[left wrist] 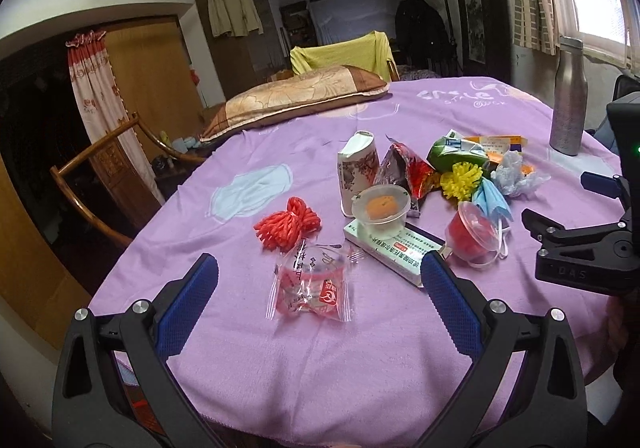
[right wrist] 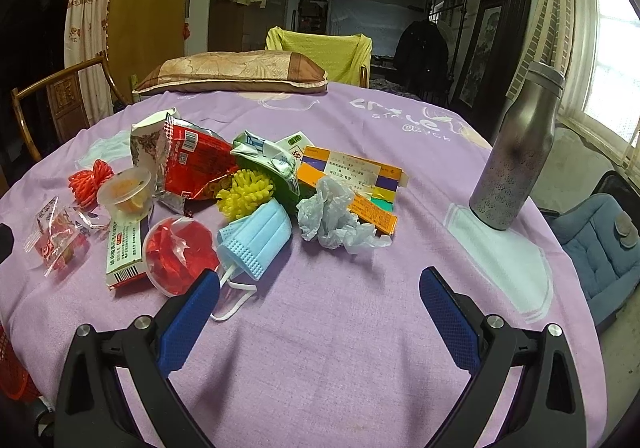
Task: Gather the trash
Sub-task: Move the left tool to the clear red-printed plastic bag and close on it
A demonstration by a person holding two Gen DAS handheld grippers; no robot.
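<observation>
Trash lies in a pile on the purple tablecloth (left wrist: 320,348). In the left wrist view a clear and red wrapper (left wrist: 312,284) sits just ahead of my open left gripper (left wrist: 318,278); behind it are a red yarn bundle (left wrist: 286,222), a jelly cup (left wrist: 382,206), a medicine box (left wrist: 394,250) and a paper cup (left wrist: 358,170). My right gripper (right wrist: 320,290) is open over bare cloth. Ahead of it lie a blue face mask (right wrist: 256,238), a red-filled plastic cup (right wrist: 180,254), crumpled grey plastic (right wrist: 334,220), a yellow pompom (right wrist: 246,194), a red snack bag (right wrist: 192,160) and orange boxes (right wrist: 352,174).
A metal bottle (right wrist: 516,152) stands at the right on the table. A pillow (right wrist: 232,72) lies at the far edge, a yellow-draped chair (right wrist: 324,48) behind it. A wooden chair (left wrist: 100,168) stands at the left, a blue cushioned seat (right wrist: 600,248) at the right. A red basket (right wrist: 12,372) sits low left.
</observation>
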